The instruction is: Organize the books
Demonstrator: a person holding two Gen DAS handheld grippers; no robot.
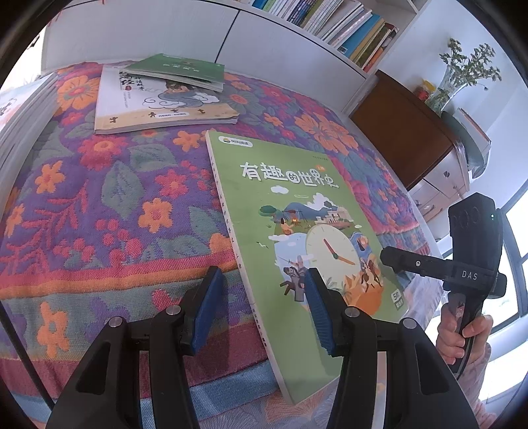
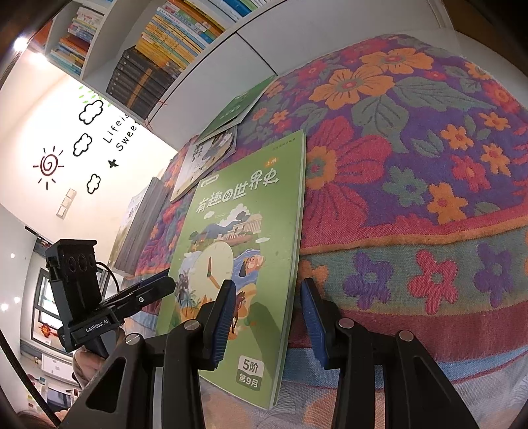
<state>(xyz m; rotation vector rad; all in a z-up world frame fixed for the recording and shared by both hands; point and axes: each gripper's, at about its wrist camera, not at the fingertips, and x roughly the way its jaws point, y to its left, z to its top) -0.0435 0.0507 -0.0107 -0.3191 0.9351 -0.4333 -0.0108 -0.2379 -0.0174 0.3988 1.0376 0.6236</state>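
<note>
A green book (image 1: 297, 237) with a clock picture on its cover lies flat on the flowered cloth (image 1: 109, 198). My left gripper (image 1: 262, 310) is open over the book's near left edge: one pad over the cloth, the other over the cover, the spine running between them. In the right wrist view the same green book (image 2: 237, 250) has its right edge between the pads of my open right gripper (image 2: 269, 321). Neither pair of pads presses on it. Each gripper shows in the other's view: the right gripper (image 1: 387, 259) at the book's right side, the left gripper (image 2: 158, 287) at its left.
At the back a cream picture book (image 1: 158, 109) lies with a smaller green book (image 1: 178, 71) on top. A stack of books (image 1: 23, 112) stands at the left. Behind are a white bookshelf (image 1: 346, 29), a wooden cabinet (image 1: 402, 132) and a vase of greenery (image 1: 462, 72).
</note>
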